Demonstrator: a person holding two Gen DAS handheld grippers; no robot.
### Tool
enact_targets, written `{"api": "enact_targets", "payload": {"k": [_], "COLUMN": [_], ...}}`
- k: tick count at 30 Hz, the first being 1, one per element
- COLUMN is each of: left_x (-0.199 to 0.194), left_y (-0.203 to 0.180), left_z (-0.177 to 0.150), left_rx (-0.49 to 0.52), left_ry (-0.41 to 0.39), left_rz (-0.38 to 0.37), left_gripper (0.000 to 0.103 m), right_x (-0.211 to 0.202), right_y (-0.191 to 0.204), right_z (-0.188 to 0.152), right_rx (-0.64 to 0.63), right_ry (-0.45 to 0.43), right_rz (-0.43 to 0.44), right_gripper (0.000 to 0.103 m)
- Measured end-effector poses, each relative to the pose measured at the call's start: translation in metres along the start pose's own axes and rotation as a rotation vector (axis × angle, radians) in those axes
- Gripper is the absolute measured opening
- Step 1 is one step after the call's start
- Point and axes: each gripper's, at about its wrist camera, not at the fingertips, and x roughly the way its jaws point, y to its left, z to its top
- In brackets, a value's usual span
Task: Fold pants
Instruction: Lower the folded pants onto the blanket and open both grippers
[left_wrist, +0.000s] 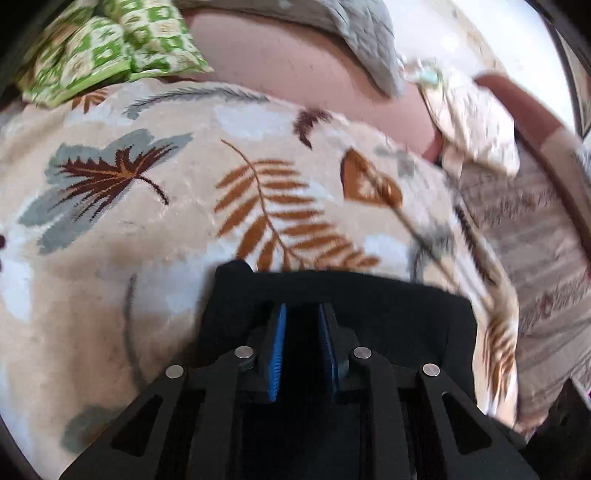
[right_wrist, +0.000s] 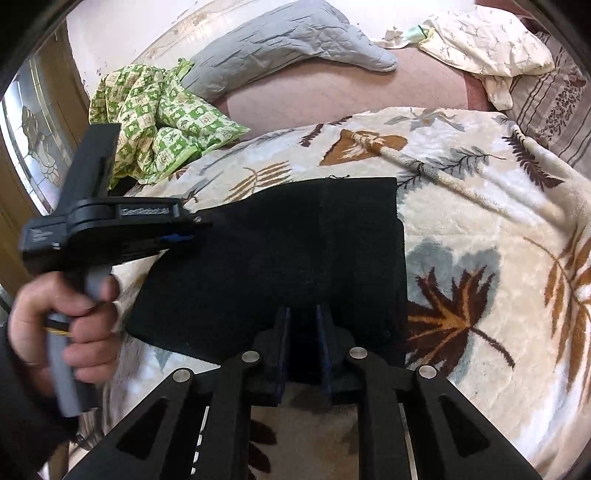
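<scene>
The black pants (right_wrist: 277, 251) lie folded into a rough rectangle on the leaf-patterned blanket (right_wrist: 480, 229). My right gripper (right_wrist: 303, 312) sits at their near edge, its dark pads closed on the fabric, which fills the narrow gap between them. My left gripper (right_wrist: 190, 230), held by a hand (right_wrist: 74, 317), comes in from the left and pinches the pants' left corner. In the left wrist view the blue pads of the left gripper (left_wrist: 302, 310) stand close together with the black pants (left_wrist: 388, 306) between and around them. This view is blurred.
A green checked cloth (right_wrist: 155, 110) is bunched at the blanket's far left. A grey pillow (right_wrist: 288, 40) and a cream cloth (right_wrist: 487, 44) lie behind on the pink sheet (right_wrist: 332, 96). A striped cover (right_wrist: 554, 107) lies at the right, and a glazed door (right_wrist: 33, 147) stands at the left.
</scene>
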Motion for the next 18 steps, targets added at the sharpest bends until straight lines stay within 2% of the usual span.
{"api": "enact_targets", "payload": {"k": [1, 4, 7, 10, 12, 14, 15, 17, 18], "left_x": [0.002, 0.002, -0.020, -0.054, -0.067, -0.070, -0.073, -0.069, -0.065], "left_y": [0.003, -0.002, -0.007, -0.011, -0.010, -0.012, -0.013, -0.011, -0.014], "left_z": [0.000, 0.000, -0.003, -0.026, -0.044, -0.063, -0.067, -0.067, -0.067], "left_rx": [-0.023, 0.010, -0.035, -0.108, -0.130, -0.118, -0.109, -0.121, -0.106], "left_ry": [-0.005, -0.019, -0.066, -0.148, -0.156, -0.142, -0.143, -0.118, -0.095], "left_rz": [-0.005, 0.016, -0.017, -0.066, -0.048, -0.017, -0.006, 0.016, 0.041], "left_gripper": [0.020, 0.020, 0.020, 0.035, 0.038, 0.039, 0.039, 0.039, 0.040], "right_x": [0.000, 0.000, -0.001, -0.006, -0.019, -0.037, -0.040, -0.033, -0.024], "right_y": [0.000, -0.001, -0.002, -0.007, -0.014, -0.016, -0.016, -0.015, -0.015], "right_z": [0.000, 0.000, 0.000, 0.002, 0.008, 0.022, 0.029, 0.045, 0.053], "right_rx": [-0.001, 0.005, 0.008, 0.041, 0.090, 0.063, 0.045, 0.014, -0.006], "right_ry": [0.002, 0.002, 0.000, -0.010, -0.072, -0.211, -0.249, -0.269, -0.259], "right_rz": [0.001, 0.006, 0.010, 0.057, 0.098, 0.052, 0.037, 0.053, 0.032], "right_gripper": [0.016, 0.016, 0.016, 0.019, 0.019, 0.022, 0.022, 0.022, 0.022]}}
